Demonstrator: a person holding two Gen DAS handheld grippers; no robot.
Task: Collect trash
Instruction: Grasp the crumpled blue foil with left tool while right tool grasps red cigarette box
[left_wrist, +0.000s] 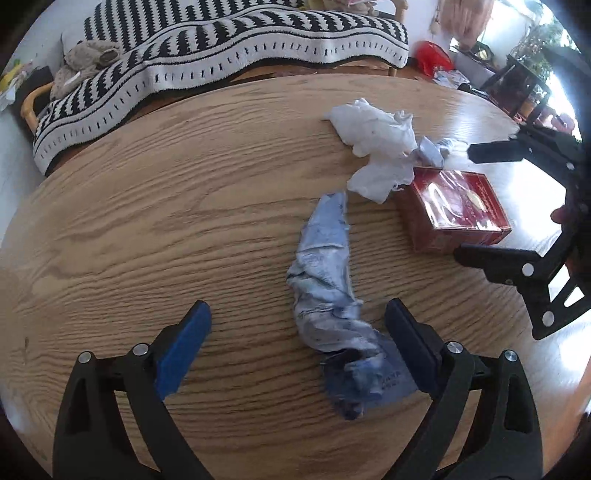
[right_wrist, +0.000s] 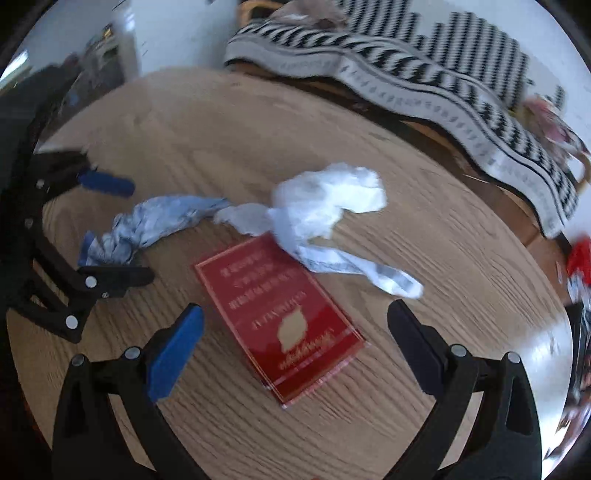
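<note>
Both grippers' fingers (blue-padded) gape wide — left (left_wrist: 297, 314) straddles wrapper (left_wrist: 327, 288), right (right_wrist: 295, 315) straddles box (right_wrist: 280, 317).

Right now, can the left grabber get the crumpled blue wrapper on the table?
Probably yes. The left gripper is open, and the blue wrapper lies on the wooden table with its near end between the two fingers. Nothing lies in the way; the red box sits off to the side.

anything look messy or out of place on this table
Yes. A crumpled white tissue, a twisted blue-and-white wrapper and a creased paper strip lie loose on the wooden table; the tissue overlaps a corner of the red box.
</note>
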